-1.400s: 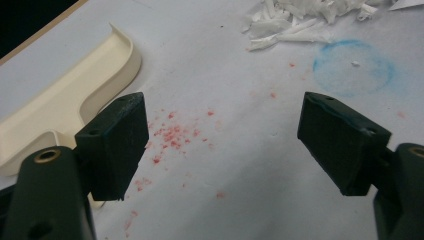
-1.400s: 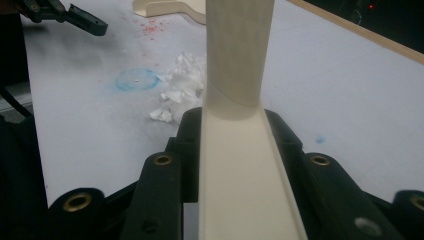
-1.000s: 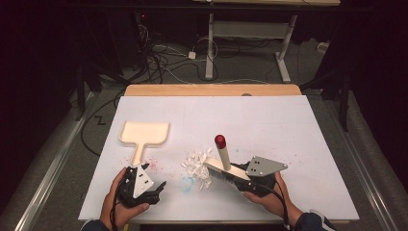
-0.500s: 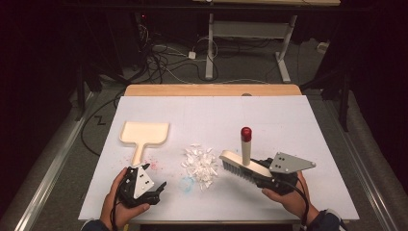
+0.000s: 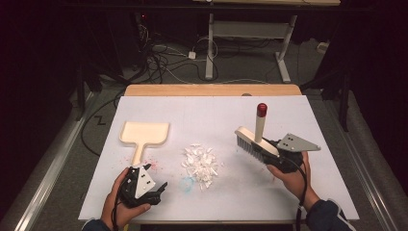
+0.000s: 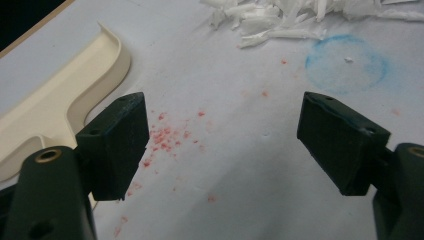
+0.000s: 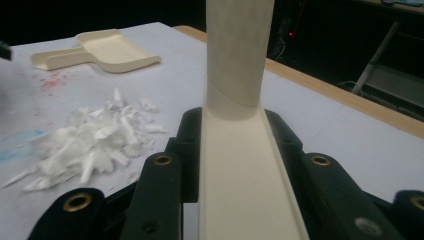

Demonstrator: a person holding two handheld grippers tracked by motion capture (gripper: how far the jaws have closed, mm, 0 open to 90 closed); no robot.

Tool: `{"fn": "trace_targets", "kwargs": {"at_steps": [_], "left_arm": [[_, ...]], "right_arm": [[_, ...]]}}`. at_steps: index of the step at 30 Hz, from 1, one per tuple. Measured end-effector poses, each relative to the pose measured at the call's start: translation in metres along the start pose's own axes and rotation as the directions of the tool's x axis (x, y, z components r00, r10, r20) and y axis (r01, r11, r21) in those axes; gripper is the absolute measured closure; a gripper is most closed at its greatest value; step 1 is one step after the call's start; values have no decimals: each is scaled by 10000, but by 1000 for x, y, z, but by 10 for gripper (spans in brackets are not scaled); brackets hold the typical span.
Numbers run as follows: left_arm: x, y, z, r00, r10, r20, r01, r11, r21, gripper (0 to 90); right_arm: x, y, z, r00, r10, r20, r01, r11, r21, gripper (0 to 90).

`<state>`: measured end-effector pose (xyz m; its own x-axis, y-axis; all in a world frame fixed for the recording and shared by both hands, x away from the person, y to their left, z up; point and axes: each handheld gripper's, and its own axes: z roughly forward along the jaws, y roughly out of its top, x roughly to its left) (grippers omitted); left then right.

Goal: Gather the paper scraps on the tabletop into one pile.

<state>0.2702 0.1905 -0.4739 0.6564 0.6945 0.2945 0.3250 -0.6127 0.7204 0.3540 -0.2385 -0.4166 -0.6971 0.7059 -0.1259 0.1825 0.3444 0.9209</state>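
The right gripper (image 5: 269,153) is clamped on the back of a brush (image 5: 250,142), and in the right gripper view its two jaws press on both long sides of the cream block (image 7: 245,170). The brush lies to the right of the scraps (image 5: 200,163), apart from them, with its grey bristles facing down toward the table and its long axis going from the hand to the far left. Its round handle with a red cap (image 5: 261,109) stands up from the block. The scraps are thin white flakes, light and loose, in a small heap near the middle of the white sheet (image 5: 216,115). The dustpan (image 5: 143,134) is of smooth cream plastic, flat, and its short handle points toward the left gripper (image 5: 144,185), which is the nearer one to it. This gripper has its jaws wide apart with nothing between them (image 6: 215,150); the dustpan handle (image 6: 45,125) lies just outside its left jaw. I judge that the next sweep must go leftward, from the brush through the heap.
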Motion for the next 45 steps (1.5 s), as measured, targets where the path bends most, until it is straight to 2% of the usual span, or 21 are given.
{"fn": "trace_targets", "kwargs": {"at_steps": [3, 7, 9, 10, 14, 17, 23, 25, 26, 27, 29, 31, 33, 35, 39, 42, 44, 45], "left_arm": [[0, 0, 1, 10000, -6, 3, 6, 10000, 31, 198], [0, 0, 2, 10000, 11, 42, -12, 10000, 57, 198], [0, 0, 2, 10000, -25, 53, 24, 10000, 57, 199], [0, -1, 2, 10000, -36, 66, 35, 10000, 69, 199], [0, -2, 3, 9999, -41, 127, 39, 9999, 110, 201], [0, -2, 3, 9998, -9, 189, 6, 9999, 146, 205], [-1, -2, 3, 9996, 15, 275, -17, 10000, 97, 206], [-1, -2, 3, 9995, 40, 301, -43, 9999, 105, 207], [-1, -2, 3, 9995, 50, 313, -53, 9999, 94, 207], [-1, -2, 3, 9995, 51, 321, -54, 9999, 94, 207], [-1, -3, 3, 9995, 43, 312, -47, 9999, 129, 208], [-1, -3, 3, 9995, 32, 310, -36, 9999, 126, 208], [-1, -2, 3, 9996, 61, 291, -65, 9999, 140, 207], [-1, -2, 3, 9996, 41, 282, -44, 9999, 137, 208], [-2, -2, 3, 9996, 38, 292, -43, 9999, 167, 208], [-2, -2, 4, 9995, 41, 304, -47, 9998, 193, 208], [-3, -1, 4, 9995, 72, 313, -78, 9997, 210, 208], [-3, -1, 5, 9994, 68, 326, -75, 9998, 208, 208]], "right_arm": [[1, 3, 21, 9990, -327, 311, 330, 9994, -109, 678], [7, 6, 56, 9981, -559, 260, 560, 9984, -19, 678], [11, 6, 74, 9979, -638, 94, 637, 9980, 37, 678], [13, 6, 83, 9976, -680, 152, 679, 9977, 62, 678], [26, 7, 113, 9966, -816, -110, 816, 9967, -16, 678], [37, 12, 130, 9935, -1110, -265, 1111, 9938, 15, 677], [52, 18, 153, 9906, -1105, -808, 1098, 9939, -126, 677], [56, 19, 155, 9856, -1224, -1162, 1211, 9925, -181, 677], [56, 19, 154, 9805, -1328, -1446, 1300, 9911, -287, 677], [57, 20, 152, 9737, -1248, -1904, 1192, 9920, -409, 677], [58, 20, 149, 9610, -1260, -2463, 1180, 9919, -470, 677], [60, 19, 146, 9409, -1489, -3043, 1413, 9889, -471, 676], [63, 18, 140, 9212, -1914, -3387, 1870, 9813, -459, 675], [64, 17, 133, 9100, -2143, -3549, 2133, 9761, -425, 675], [58, 14, 117, 8921, -2119, -3991, 2020, 9771, -673, 677], [55, 12, 106, 8889, -2161, -4040, 2001, 9763, -820, 677], [54, 14, 101, 8982, -2266, -3766, 2068, 9740, -928, 678], [52, 15, 99, 9075, -2150, -3608, 1918, 9764, -994, 678]]}}
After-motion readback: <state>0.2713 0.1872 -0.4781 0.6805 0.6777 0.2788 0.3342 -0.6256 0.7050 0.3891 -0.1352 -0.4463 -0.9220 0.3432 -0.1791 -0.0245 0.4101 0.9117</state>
